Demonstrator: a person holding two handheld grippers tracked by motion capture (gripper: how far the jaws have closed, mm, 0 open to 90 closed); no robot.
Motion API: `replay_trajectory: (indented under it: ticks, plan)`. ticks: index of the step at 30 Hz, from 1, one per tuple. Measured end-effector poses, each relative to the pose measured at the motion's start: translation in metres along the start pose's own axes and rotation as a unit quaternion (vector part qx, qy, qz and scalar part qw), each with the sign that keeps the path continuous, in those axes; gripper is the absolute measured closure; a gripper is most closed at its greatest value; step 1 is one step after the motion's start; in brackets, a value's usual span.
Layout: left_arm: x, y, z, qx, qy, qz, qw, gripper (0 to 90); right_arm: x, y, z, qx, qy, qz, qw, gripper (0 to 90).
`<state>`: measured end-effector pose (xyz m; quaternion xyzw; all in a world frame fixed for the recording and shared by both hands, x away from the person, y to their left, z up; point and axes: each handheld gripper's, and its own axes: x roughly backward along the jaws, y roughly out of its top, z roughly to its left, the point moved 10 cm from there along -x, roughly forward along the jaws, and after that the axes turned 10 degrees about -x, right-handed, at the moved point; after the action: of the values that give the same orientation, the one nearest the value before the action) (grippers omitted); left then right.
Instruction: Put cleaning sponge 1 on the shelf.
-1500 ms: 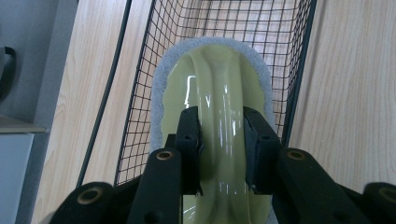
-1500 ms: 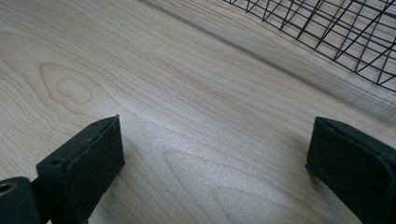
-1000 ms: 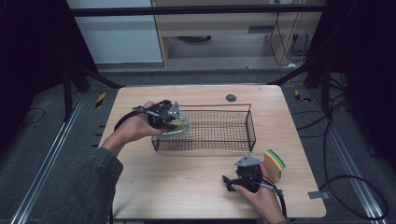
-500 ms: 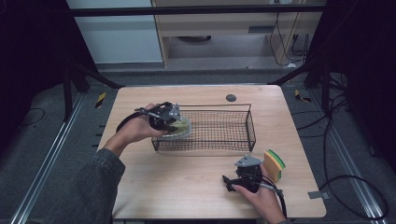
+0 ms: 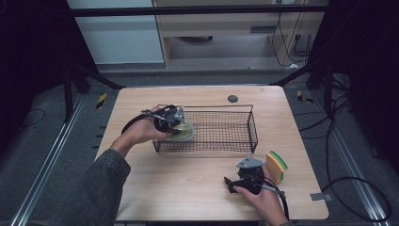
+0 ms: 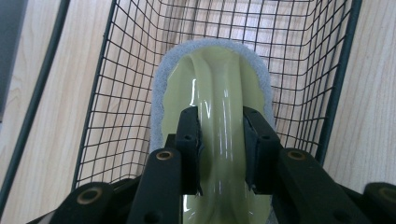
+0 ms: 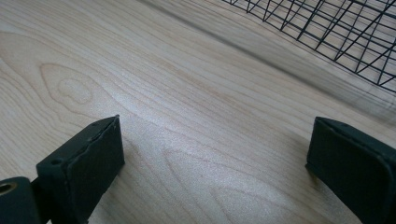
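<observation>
My left gripper (image 5: pixel 181 126) is shut on a pale green scrubber with a handle (image 6: pixel 219 126) and a grey pad rim. It holds the scrubber (image 5: pixel 184 133) inside the left end of the black wire basket (image 5: pixel 235 141), low over the basket floor. In the left gripper view both pads (image 6: pixel 189 140) press the glossy handle from either side. My right gripper (image 5: pixel 230 184) rests low over the bare table (image 7: pixel 187 93) near the front edge, jaws wide apart with nothing between them. A yellow-and-green sponge (image 5: pixel 276 165) stands just right of that hand.
A small dark round disc (image 5: pixel 232 98) lies on the table behind the basket. The basket's right part holds nothing. Cables trail from both grippers and across the dark floor at the right. The table's front left is bare wood.
The left gripper has sunk a little with the scrubber, deeper into the basket's left end. The right gripper has kept still.
</observation>
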<state>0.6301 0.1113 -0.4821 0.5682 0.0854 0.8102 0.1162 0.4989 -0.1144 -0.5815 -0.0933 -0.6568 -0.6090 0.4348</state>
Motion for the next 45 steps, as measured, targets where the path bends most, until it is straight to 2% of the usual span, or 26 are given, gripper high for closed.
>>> replay_trajectory:
  ticks: [8,12,16,28,39,45]
  plan:
    - [-0.007,-0.001,-0.001,0.003,-0.006,0.005,1.0000,70.2,0.000,0.000,0.000,0.002,0.000,-0.001,1.0000,4.0]
    - [-0.010,-0.002,-0.001,-0.003,-0.007,0.008,0.9999,70.1,0.000,0.000,0.000,0.001,0.000,-0.001,1.0000,4.0]
    - [-0.013,-0.005,-0.002,0.005,-0.012,0.012,0.9998,70.1,0.000,0.000,0.000,0.001,0.000,-0.001,1.0000,4.0]
    - [-0.018,-0.009,-0.004,0.010,-0.020,0.027,0.9994,69.5,0.000,0.000,0.000,0.000,0.000,0.000,1.0000,4.0]
    - [-0.011,-0.007,-0.003,0.017,-0.011,0.018,0.9996,64.9,0.000,0.000,0.000,0.001,0.001,-0.001,1.0000,4.0]
    - [0.006,-0.001,0.002,0.030,0.015,-0.005,0.9994,60.5,0.000,0.000,0.000,0.001,0.000,0.000,1.0000,4.0]
